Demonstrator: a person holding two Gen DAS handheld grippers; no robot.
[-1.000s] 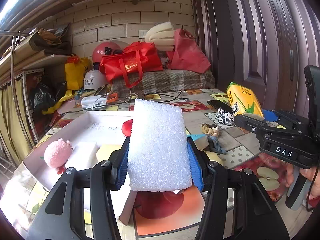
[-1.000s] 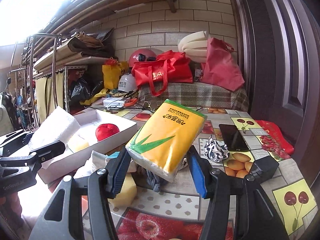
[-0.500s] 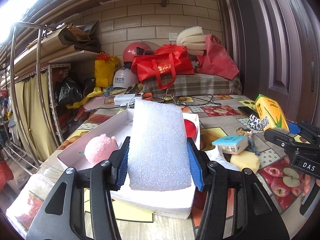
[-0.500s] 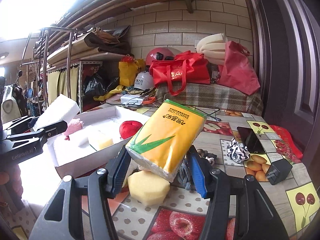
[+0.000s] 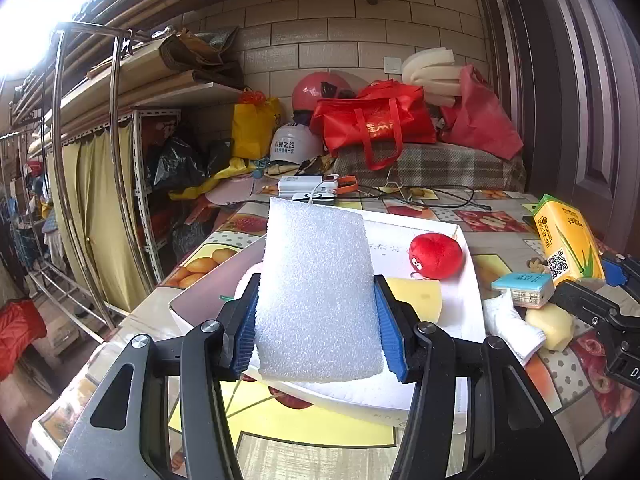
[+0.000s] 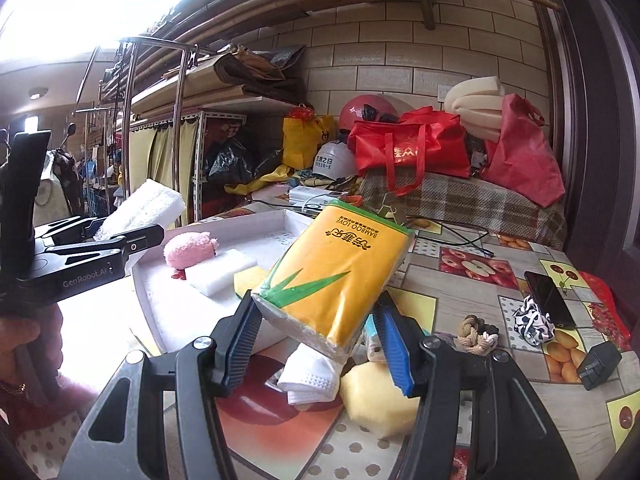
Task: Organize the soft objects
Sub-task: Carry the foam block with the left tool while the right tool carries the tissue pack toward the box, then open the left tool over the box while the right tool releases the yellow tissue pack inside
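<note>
Left gripper (image 5: 316, 312) clamps white foam block (image 5: 316, 292), now swung over the white tray (image 5: 468, 320) at frame centre. Right gripper (image 6: 316, 336) grips yellow tissue pack (image 6: 336, 276), carried closer to the tray. Both look ready for dropping in.

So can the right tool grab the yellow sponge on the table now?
Probably not yet: the right tool is already shut on the tissue pack, so it has no room for the sponge below it.
</note>
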